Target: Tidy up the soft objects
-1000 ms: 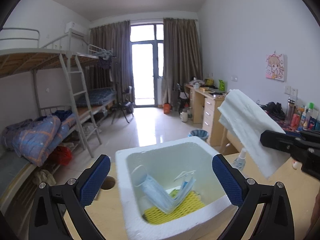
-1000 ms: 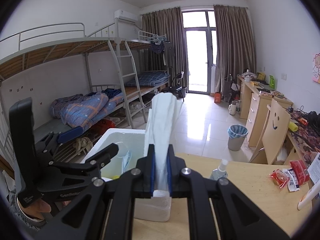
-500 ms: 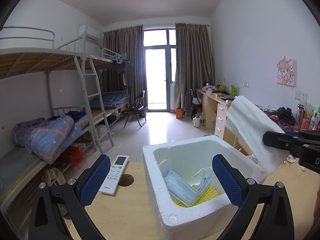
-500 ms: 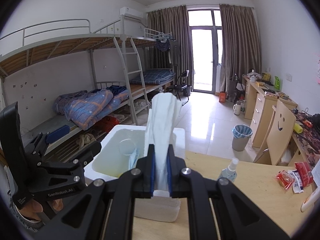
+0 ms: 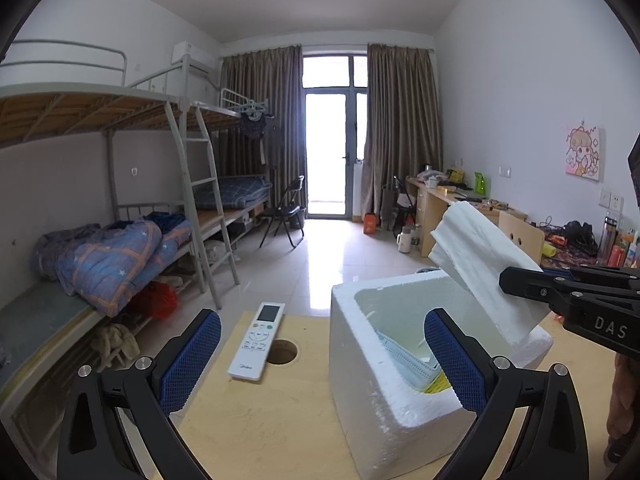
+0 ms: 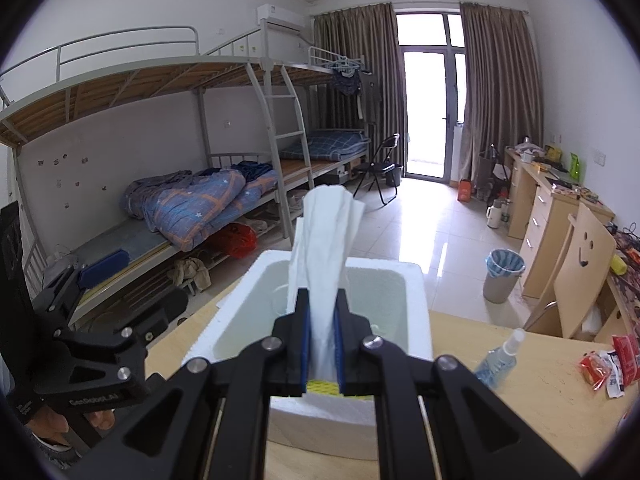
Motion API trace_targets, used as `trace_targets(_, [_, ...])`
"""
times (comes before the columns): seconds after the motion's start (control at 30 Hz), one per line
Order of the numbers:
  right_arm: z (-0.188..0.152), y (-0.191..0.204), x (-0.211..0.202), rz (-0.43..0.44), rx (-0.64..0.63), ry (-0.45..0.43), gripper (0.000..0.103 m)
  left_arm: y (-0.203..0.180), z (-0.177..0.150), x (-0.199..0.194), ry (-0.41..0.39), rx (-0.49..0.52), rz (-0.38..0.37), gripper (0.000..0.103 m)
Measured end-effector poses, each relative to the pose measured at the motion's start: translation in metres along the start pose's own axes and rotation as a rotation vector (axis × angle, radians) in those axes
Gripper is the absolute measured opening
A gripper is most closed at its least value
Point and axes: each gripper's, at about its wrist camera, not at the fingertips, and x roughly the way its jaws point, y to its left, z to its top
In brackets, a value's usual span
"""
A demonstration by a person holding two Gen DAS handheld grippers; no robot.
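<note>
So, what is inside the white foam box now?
Inside the foam box, blue face masks lie on a yellow mesh pad. The box wall and the left gripper's finger hide the rest of the bottom. The white cloth is above it, clamped in the right gripper.

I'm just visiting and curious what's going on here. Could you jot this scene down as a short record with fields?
setting: dorm room, wooden table
right tool: shut on a white tissue, held over the box
left tool: open, holding nothing
box: white foam, open top
inside box: blue masks, yellow mesh
beside box: remote, spray bottle
</note>
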Motion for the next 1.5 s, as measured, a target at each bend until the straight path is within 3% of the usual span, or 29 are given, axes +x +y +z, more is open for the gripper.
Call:
trace_targets(0.7, [-0.003, -0.008, 0.019, -0.044, 0.023, 0.037, 0.013, -0.005, -0.001, -0.004, 0.005, 0.022, 0.015, 0.102])
trace_targets(0.73, [-0.003, -0.009, 0.019, -0.045, 0.025, 0.036, 0.017, -0.005, -0.001, -0.004, 0.005, 0.023, 0.016, 0.102])
trace_targets(0.8, [-0.002, -0.010, 0.019, -0.046, 0.030, 0.034, 0.039, -0.005, -0.001, -0.005, 0.004, 0.020, 0.017, 0.102])
trace_targets(0.83, [-0.001, -0.010, 0.018, -0.040, 0.031, 0.030, 0.058, -0.004, -0.001, -0.005, 0.004, 0.018, 0.017, 0.102])
trace_targets(0.87, [-0.001, -0.011, 0.016, -0.030, 0.035, 0.018, 0.068, -0.004, -0.001, -0.004, 0.006, 0.017, 0.015, 0.102])
trace_targets(1.07, [0.000, -0.011, 0.015, -0.037, 0.035, 0.014, 0.079, -0.003, -0.001, -0.006, 0.006, 0.017, 0.016, 0.102])
trace_targets(1.5, [-0.006, -0.011, -0.006, -0.061, 0.038, 0.018, 0.085, -0.011, -0.002, -0.017, 0.005, 0.017, 0.003, 0.102])
